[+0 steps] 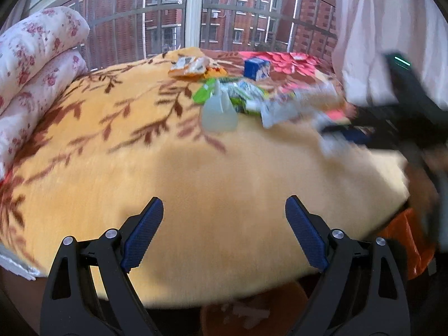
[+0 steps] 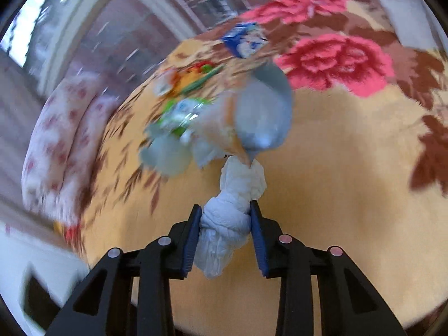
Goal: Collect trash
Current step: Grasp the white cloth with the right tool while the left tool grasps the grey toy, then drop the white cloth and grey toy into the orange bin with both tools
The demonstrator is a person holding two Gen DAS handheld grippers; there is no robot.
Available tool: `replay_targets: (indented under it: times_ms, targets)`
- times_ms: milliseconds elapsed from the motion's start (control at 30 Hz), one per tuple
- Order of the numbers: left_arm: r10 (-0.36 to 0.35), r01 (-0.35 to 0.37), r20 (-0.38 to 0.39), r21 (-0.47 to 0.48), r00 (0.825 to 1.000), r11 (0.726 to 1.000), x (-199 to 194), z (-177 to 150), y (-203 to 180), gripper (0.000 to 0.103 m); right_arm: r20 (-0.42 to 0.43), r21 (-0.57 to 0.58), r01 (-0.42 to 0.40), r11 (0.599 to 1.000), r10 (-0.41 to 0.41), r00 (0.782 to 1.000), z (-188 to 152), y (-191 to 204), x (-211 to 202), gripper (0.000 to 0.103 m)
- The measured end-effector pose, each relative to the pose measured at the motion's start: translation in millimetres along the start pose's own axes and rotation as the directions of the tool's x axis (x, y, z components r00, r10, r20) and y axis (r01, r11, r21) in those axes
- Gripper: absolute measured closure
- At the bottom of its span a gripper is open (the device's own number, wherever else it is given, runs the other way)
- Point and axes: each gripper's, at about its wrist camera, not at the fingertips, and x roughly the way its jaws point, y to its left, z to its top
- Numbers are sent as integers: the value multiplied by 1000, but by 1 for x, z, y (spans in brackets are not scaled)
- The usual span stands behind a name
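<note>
Yellow floral blanket [image 1: 112, 145] covers bed by window. Right gripper [image 2: 225, 225] clamps crumpled white tissue [image 2: 232, 218], long axis running away from fingers. Remaining wrappers [image 1: 240, 95] lie far, right of centre; left gripper [image 1: 224, 235] wide apart, holding nothing, well short of them.

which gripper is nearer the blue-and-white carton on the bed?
Right, probably. The right gripper, shut on crumpled white tissue, is beside the trash pile before the blue-and-white carton. The left gripper hangs open over the blanket's near edge.
</note>
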Motion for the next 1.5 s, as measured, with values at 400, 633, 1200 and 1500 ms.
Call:
replay_targets:
  times_ms: [400,633,1200,1500]
  targets:
    - [26,-29,-29,-97,999,995,102,85,5,16,196,-171,86,981,-51,979,-80,0,-76,68]
    - [14,-52,-190,-197,982,979,157,99,17,16,206,-200,84,976,-42,978,-88,2,-71,68]
    - [-37,29,-68,-115,997,993,105,86,16,42,201,-254,81,964,-29,979,-93,17,-59,68]
    - [-20,21,55,-25,998,999,9,45,2,42,217,-293,72,953,-7,976,-101,37,-69,68]
